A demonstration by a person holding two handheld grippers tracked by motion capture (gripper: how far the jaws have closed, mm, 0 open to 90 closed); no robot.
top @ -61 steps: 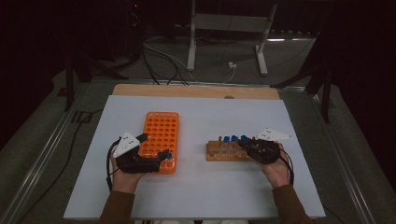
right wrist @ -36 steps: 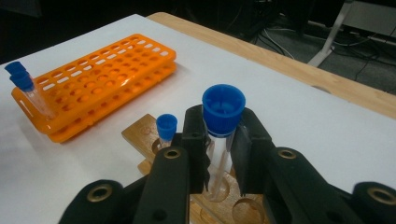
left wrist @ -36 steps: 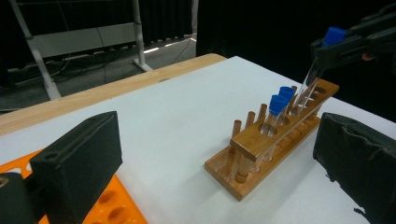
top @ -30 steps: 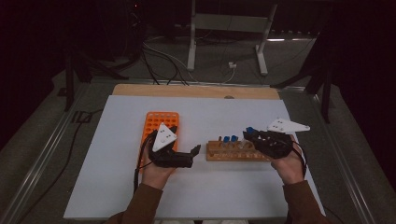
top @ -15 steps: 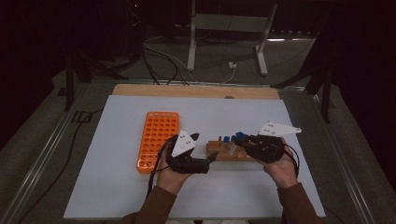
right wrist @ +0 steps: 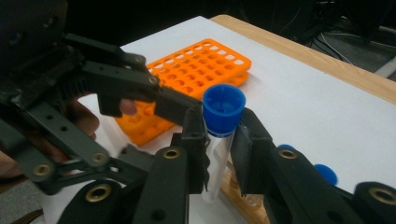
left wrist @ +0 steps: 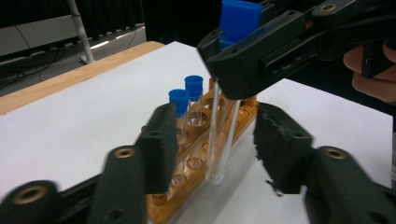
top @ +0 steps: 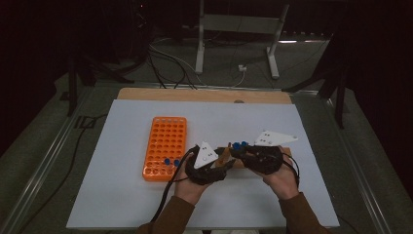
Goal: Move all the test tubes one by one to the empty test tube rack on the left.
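Right hand-held gripper (right wrist: 218,149): black, two-jawed, with a grey three-cornered plate on top. The jaws are pinched on a clear test tube with a blue screw cap (right wrist: 223,135), gripped just under the cap. The tube hangs upright in the air, its rounded bottom above the near end of the wooden rack.

Left hand-held gripper (left wrist: 212,140): black, same build. The jaws have just been closing. They stand either side of the lower half of the same tube (left wrist: 219,140), with a gap left on both sides; the pads do not press on the glass.

Both grippers meet near the middle of the table, left gripper (top: 221,165) on the left and right gripper (top: 238,155) on the right in the high view, each in one of the person's hands.

Wooden tube rack (left wrist: 205,158): long, light brown block with round holes, lying on the white table top (top: 311,146) under the grippers. Two more clear tubes with blue caps (left wrist: 187,100) stand upright in its far holes.

Orange plastic tube rack (top: 165,146): rectangular, many round holes, lying left of the grippers. Two blue caps (top: 170,161) show at its near right corner.

Light wooden board edge (top: 204,95): along the far side of the white surface.
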